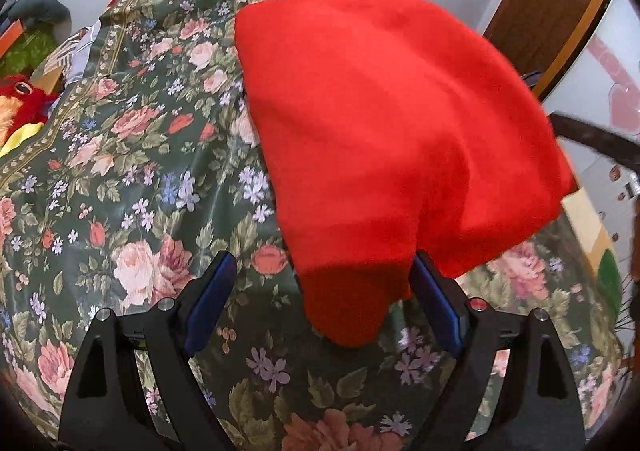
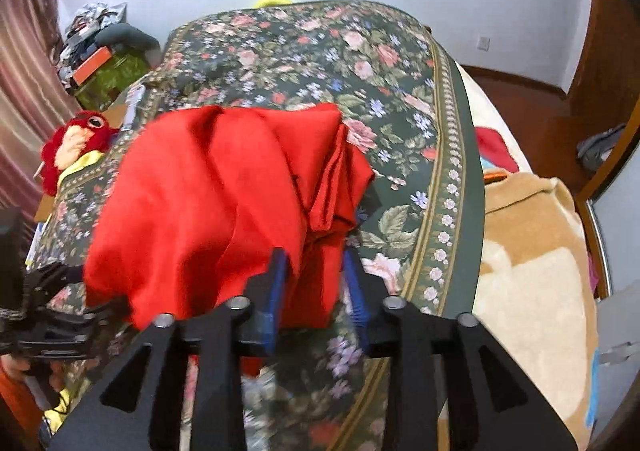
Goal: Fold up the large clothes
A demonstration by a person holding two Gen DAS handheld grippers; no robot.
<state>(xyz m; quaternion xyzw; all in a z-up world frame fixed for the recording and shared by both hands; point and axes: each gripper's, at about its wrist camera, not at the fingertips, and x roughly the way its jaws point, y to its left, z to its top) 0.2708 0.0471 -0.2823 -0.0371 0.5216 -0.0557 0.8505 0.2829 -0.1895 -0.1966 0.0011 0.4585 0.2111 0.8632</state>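
Right wrist view alone showed the red fleece garment's (image 2: 224,203) bunched folds between the right gripper's (image 2: 316,291) half-open jaws; left gripper (image 1: 320,291) tilted down, jaws wide, gripping nothing.

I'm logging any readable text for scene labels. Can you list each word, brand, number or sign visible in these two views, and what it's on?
None can be read.
The red fleece garment, floral green bedspread and red plush toy carry no lettering.
The orange box in the corner clutter is too small and blurred to tell.
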